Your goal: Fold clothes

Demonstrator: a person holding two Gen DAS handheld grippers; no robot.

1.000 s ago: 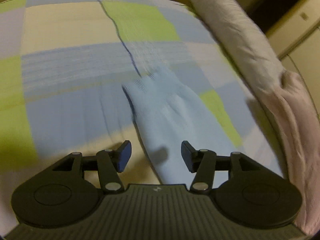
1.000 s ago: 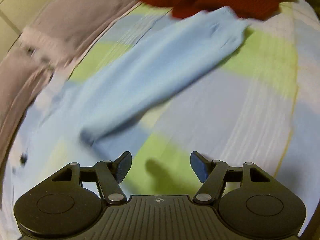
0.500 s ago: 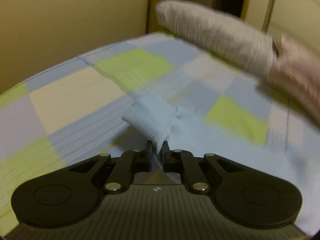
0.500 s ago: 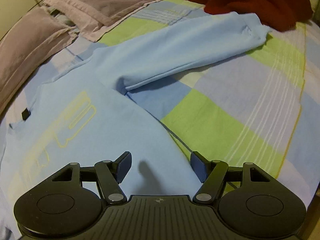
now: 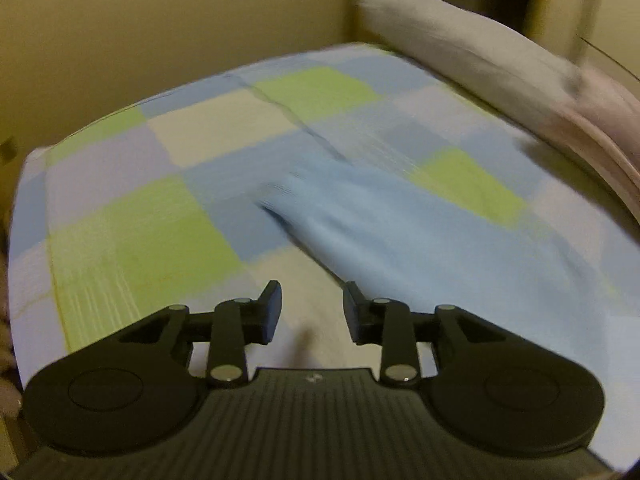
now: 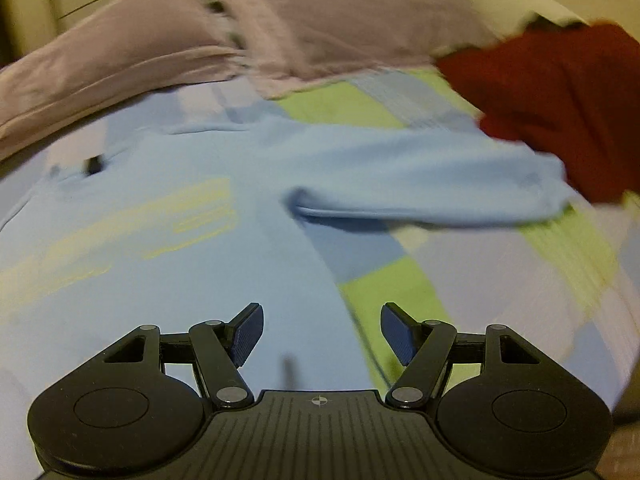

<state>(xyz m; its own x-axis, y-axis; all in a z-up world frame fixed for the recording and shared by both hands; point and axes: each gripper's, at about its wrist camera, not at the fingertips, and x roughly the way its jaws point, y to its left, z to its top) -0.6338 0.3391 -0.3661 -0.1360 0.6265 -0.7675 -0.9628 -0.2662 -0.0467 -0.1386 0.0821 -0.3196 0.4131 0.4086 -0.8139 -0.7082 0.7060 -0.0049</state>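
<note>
Left wrist view: the left tongs (image 5: 310, 306) hang with jaws apart and nothing between them, low over the checked bedspread (image 5: 140, 240). Dead ahead and a touch to the right lies one sleeve (image 5: 360, 220) of the light blue sweatshirt, its ribbed cuff (image 5: 288, 188) at the far end, the sleeve's long axis running from the cuff back toward the right-hand finger and on out to the lower right where the body must be. The picture is smeared with motion, so the fine folds cannot be read. A grey pillow (image 5: 460, 48) lines the far right edge of the bed.

Right wrist view: the right tongs (image 6: 322, 334) are also spread wide and empty, poised over the sweatshirt's side edge. The body (image 6: 140, 240) lies flat, face up, yellow print (image 6: 168, 224) showing, spreading ahead and to the left. The other sleeve (image 6: 420, 176) stretches crosswise, armpit near the middle of the view, cuff end far right, close beside a dark red garment (image 6: 560, 100). Mauve pillows (image 6: 240, 32) sit beyond.

So the garment lies spread out, both sleeves laid outward, no fold visible. My read: each pair of tongs is nearer its own sleeve, the left closest of all, lined up almost along its sleeve's axis; the right would have to reach forward and rightward across its sleeve's length.
</note>
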